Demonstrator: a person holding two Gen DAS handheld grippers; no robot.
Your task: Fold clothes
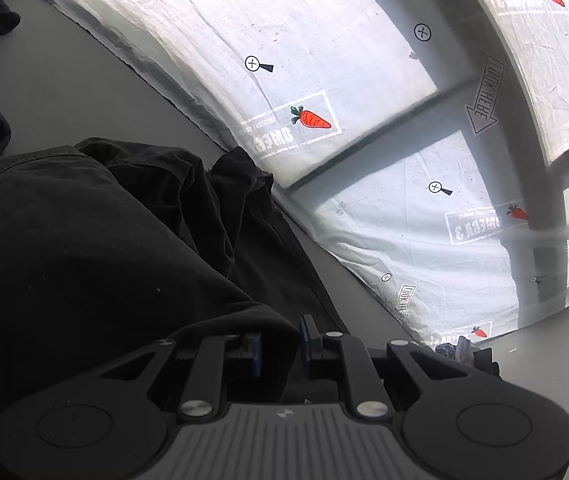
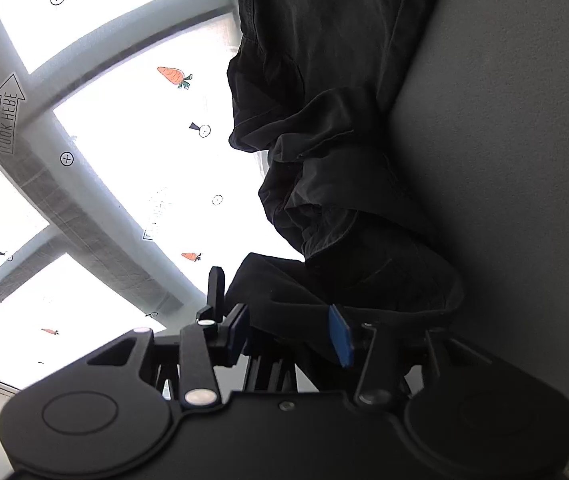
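black garment (image 1: pixel 84 240) pinched by both tongs (image 1: pixel 280 350) (image 2: pixel 292 334) near "look here" sheet (image 1: pixel 344 60).

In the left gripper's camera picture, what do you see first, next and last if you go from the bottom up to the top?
Left gripper → black garment → grey table → white carrot-print cloth.

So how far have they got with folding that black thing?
Early on. Done: nothing looks neatly folded; the black garment lies bunched on the grey table. In hand: both the left gripper and the right gripper have cloth between their fingers. Left: flattening it and making the folds.
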